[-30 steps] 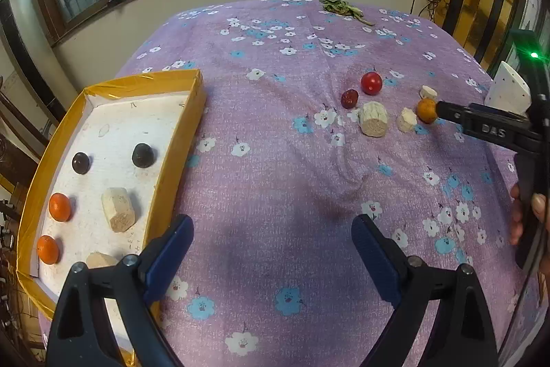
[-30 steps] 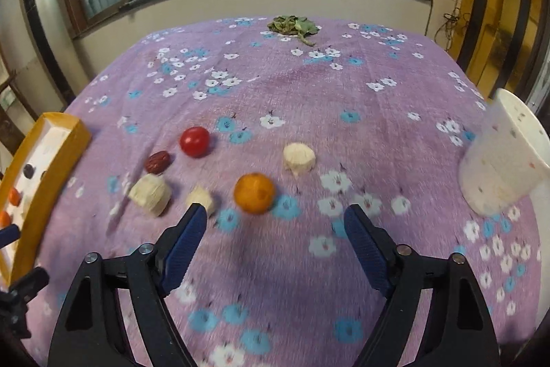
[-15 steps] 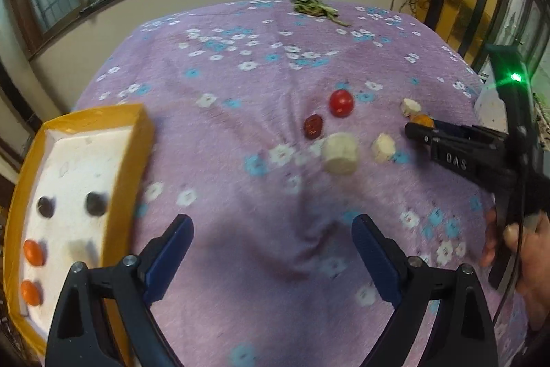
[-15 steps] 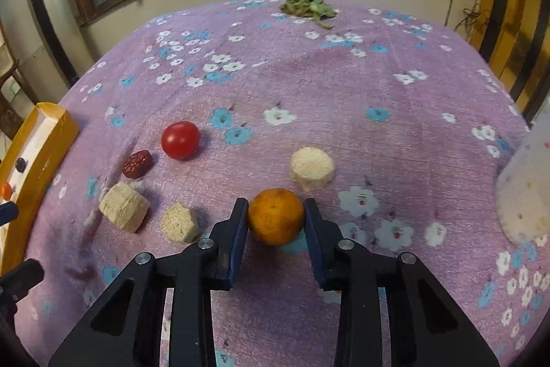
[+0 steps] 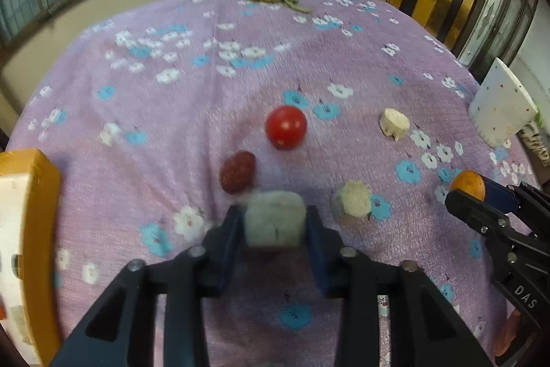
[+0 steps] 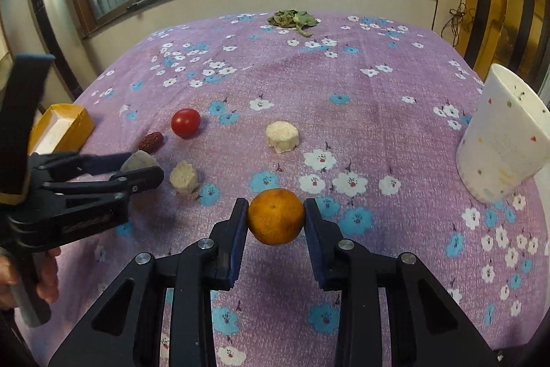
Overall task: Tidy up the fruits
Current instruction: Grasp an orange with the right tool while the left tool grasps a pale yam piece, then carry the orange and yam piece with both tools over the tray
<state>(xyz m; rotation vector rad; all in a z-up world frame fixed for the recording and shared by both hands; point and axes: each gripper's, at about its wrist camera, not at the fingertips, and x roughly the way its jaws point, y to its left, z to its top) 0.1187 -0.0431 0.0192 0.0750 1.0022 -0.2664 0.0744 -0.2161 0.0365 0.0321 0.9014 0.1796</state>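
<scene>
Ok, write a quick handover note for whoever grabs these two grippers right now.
Left gripper: shut on a pale chunk, low over the cloth.
Right gripper: shut on the orange.
Tray: at the table's left edge, some pieces already inside; contents hard to make out here.
Still loose on the cloth: tomato, red date, round slice, small chunk.
Cup sits at the right; leaves at the far edge.
Left to do: carry both held pieces to the tray, then the four loose ones.

purple floral cloth (image 6: 343, 85), orange fruit (image 6: 276, 221), red tomato (image 6: 185, 122)
</scene>
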